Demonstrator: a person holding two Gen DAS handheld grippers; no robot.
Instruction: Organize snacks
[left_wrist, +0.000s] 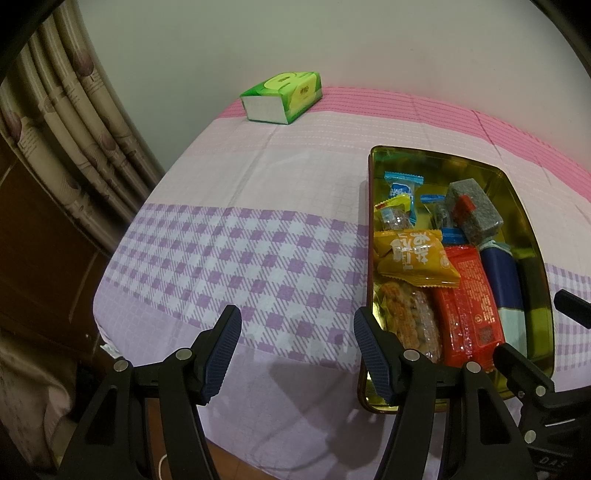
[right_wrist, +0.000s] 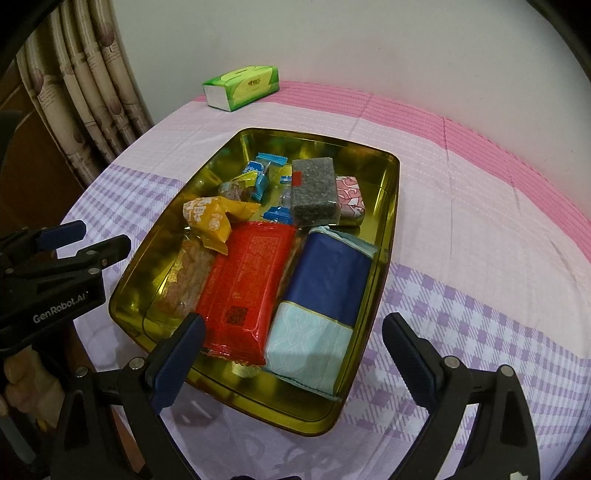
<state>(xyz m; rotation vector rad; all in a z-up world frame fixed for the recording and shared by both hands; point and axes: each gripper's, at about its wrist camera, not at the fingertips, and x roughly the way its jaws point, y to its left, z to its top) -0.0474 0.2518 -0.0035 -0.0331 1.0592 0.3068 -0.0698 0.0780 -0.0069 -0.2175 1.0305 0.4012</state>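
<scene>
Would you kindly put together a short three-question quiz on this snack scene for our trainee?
1. True or false: the red packet lies inside the gold tin.
2. Which item sits outside the tin? A) green tissue box B) yellow packet C) grey block
3. What lies directly right of the red packet in the right wrist view?

Key
1. True.
2. A; it sits at the cloth's far edge.
3. The blue and pale-blue packet.

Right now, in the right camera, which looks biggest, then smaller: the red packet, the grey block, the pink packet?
1. Red packet, though it lies nearer the camera, which flatters it.
2. Grey block.
3. Pink packet, partly hidden behind the block.
</scene>
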